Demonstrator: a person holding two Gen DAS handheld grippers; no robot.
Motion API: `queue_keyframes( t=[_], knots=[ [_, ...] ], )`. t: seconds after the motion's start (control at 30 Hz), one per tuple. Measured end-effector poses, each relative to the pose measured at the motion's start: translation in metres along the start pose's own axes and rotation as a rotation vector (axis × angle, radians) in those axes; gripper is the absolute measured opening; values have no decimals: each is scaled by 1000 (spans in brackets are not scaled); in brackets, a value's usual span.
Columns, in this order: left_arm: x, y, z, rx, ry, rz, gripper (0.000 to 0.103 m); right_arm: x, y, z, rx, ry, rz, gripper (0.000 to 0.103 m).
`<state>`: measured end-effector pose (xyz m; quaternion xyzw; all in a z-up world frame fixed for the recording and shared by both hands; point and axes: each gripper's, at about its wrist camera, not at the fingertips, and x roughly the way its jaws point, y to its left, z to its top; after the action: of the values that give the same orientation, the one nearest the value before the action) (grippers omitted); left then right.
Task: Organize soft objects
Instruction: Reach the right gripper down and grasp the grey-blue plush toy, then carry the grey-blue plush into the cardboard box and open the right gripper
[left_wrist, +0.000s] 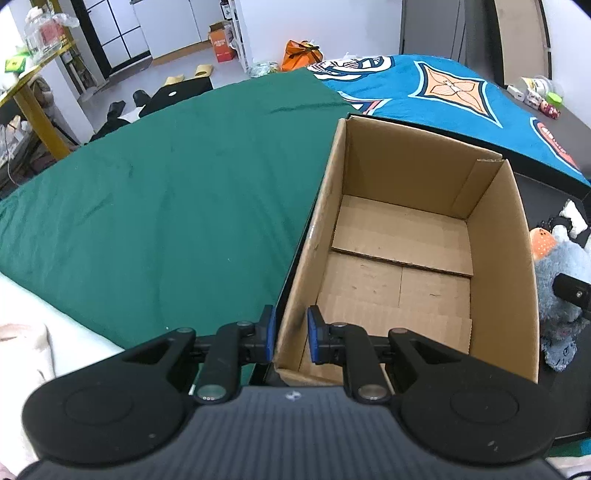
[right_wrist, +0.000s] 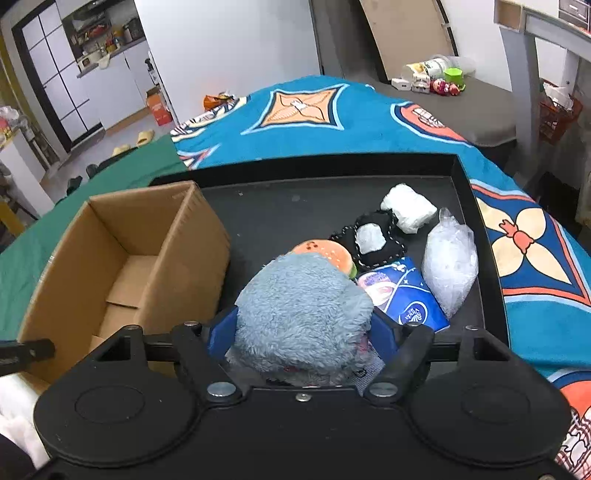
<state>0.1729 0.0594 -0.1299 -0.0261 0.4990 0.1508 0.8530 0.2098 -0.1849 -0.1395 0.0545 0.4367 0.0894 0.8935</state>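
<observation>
My left gripper is shut on the near left wall of an open, empty cardboard box, one pad outside and one inside. The box also shows in the right wrist view, standing at the left end of a black tray. My right gripper is shut on a blue-grey plush toy, which fills the space between its blue pads. The plush also shows at the right edge of the left wrist view, beside the box. A burger plush lies just beyond it.
On the tray lie a blue tissue pack, a clear bag of white filling, a black pouch and a white wrapped bundle. A green sheet and a blue patterned blanket cover the bed.
</observation>
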Motion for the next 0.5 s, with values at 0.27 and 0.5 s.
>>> queue_keyframes(
  t=[0.27, 0.5],
  knots=[
    [-3, 5, -1, 18, -24, -44, 12, -24, 13, 8, 2, -75, 9, 72],
    [-13, 6, -7, 40, -19, -106, 9, -43, 21, 11, -7, -142, 21, 72]
  ],
)
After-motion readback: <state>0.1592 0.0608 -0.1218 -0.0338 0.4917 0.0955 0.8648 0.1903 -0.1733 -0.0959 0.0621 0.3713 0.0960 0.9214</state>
